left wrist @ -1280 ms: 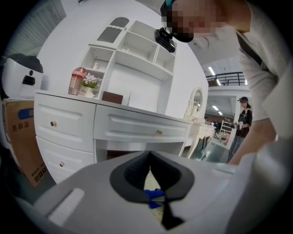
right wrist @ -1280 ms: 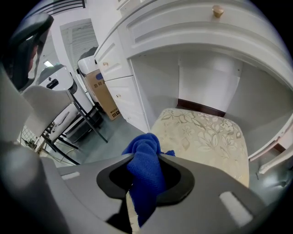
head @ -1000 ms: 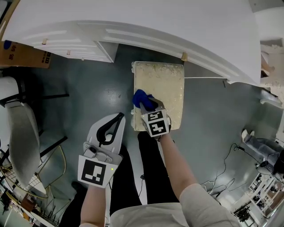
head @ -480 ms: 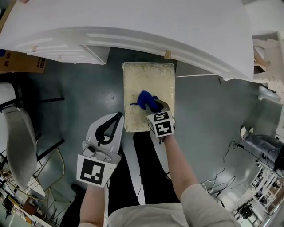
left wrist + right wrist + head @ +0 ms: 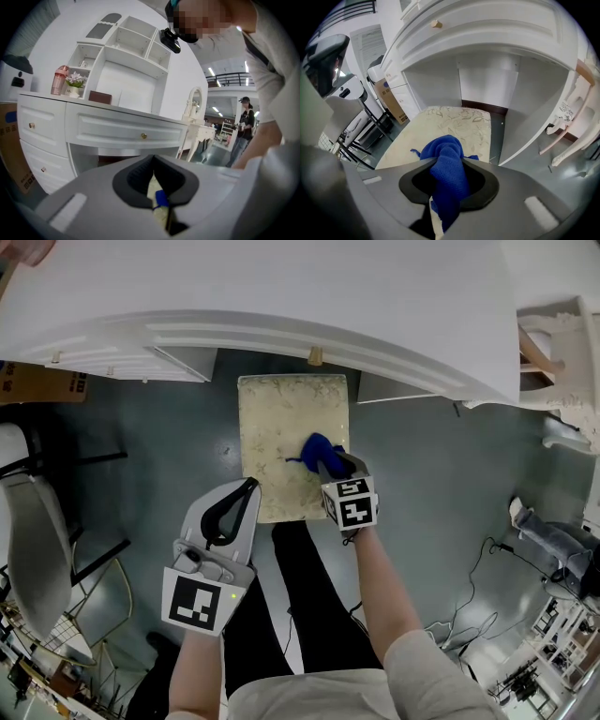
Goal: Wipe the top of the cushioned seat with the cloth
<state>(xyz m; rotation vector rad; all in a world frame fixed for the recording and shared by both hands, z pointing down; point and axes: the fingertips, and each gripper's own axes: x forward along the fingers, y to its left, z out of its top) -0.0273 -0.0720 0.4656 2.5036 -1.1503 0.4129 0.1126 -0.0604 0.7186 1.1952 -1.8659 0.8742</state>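
On the seat top: the blue cloth lay bunched on the right half of the cushion, toward the near edge.
Cloth grip: the right gripper had its jaws clamped on the cloth, with a wad bulging out in front and a fold trailing back between them.
Seat: the cushioned seat, cream with a pale leaf pattern, stood on the floor, its far end just at the front edge of the white dressing table.
Left gripper: the left gripper was held by the seat's near left corner, jaws closed together on nothing; only a narrow slit between them showed a sliver of seat and cloth beyond.
Person: black trouser legs came up to the seat's near edge, between the two forearms.
Dressing table: drawers with small knobs sat to the left of the knee opening.
Left side: a grey chair and a cardboard box stood well apart from the seat.
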